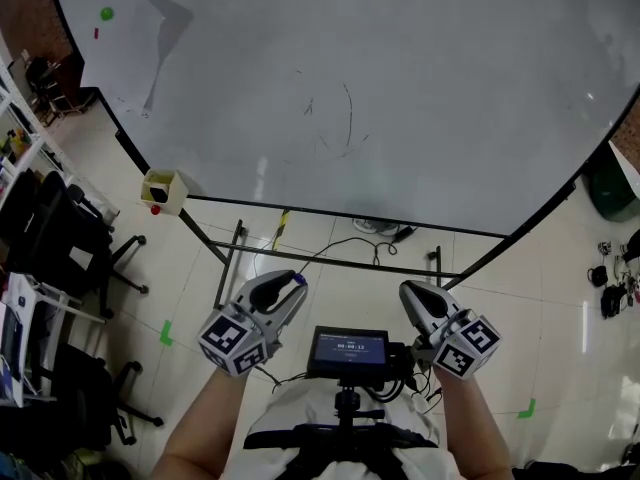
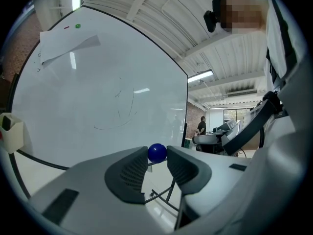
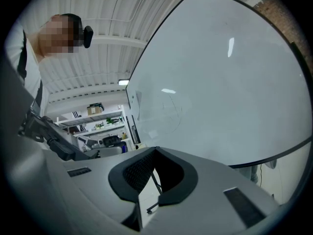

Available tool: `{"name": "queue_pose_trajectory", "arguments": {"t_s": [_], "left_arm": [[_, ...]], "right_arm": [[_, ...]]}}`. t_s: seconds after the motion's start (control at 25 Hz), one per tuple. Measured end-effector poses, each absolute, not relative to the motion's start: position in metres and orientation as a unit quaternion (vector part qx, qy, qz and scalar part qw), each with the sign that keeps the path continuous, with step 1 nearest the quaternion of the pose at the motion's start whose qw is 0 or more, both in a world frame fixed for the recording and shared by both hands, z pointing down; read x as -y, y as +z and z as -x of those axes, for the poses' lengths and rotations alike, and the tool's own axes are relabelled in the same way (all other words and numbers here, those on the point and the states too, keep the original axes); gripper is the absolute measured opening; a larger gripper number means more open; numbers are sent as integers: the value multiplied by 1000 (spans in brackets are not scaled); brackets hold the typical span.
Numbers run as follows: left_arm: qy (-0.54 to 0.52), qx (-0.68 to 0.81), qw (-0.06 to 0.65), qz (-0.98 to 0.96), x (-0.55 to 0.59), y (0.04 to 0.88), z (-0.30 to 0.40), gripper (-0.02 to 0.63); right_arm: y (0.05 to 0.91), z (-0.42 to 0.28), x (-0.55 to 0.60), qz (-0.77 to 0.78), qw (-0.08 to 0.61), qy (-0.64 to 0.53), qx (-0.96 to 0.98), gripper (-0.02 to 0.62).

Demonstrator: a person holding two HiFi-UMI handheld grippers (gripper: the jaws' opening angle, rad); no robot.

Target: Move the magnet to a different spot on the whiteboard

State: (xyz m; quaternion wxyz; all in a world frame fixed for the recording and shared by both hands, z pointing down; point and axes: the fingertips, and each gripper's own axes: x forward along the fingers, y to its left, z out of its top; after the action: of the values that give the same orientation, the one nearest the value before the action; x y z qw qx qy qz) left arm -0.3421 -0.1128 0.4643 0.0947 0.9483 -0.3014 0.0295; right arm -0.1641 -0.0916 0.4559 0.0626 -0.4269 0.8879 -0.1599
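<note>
Closest in, a small screen (image 1: 348, 348) sits at the person's chest, between two handheld claws. The left claw (image 1: 296, 284) is clamped on a round blue magnet (image 2: 157, 152), held in the air short of the whiteboard (image 1: 400, 88). The right claw (image 3: 155, 152) is closed on nothing. Taking the magnet off the board looks done; setting it on a new spot remains. Only the left gripper view shows the magnet plainly. Only the head view shows both claws together, low and apart from the board.
</note>
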Motion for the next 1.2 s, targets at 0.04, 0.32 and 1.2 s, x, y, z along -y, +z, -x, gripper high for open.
{"name": "queue_pose_trajectory", "arguments": {"t_s": [0.04, 0.32, 1.2], "left_arm": [[30, 301, 93, -949, 112, 464, 342, 158], [31, 299, 88, -950, 105, 467, 346, 158], [82, 260, 23, -962, 105, 468, 299, 158]], "right_arm": [[455, 165, 90, 428, 63, -159, -888, 32], [451, 168, 81, 436, 62, -152, -885, 32], [438, 117, 76, 489, 56, -148, -858, 32]]}}
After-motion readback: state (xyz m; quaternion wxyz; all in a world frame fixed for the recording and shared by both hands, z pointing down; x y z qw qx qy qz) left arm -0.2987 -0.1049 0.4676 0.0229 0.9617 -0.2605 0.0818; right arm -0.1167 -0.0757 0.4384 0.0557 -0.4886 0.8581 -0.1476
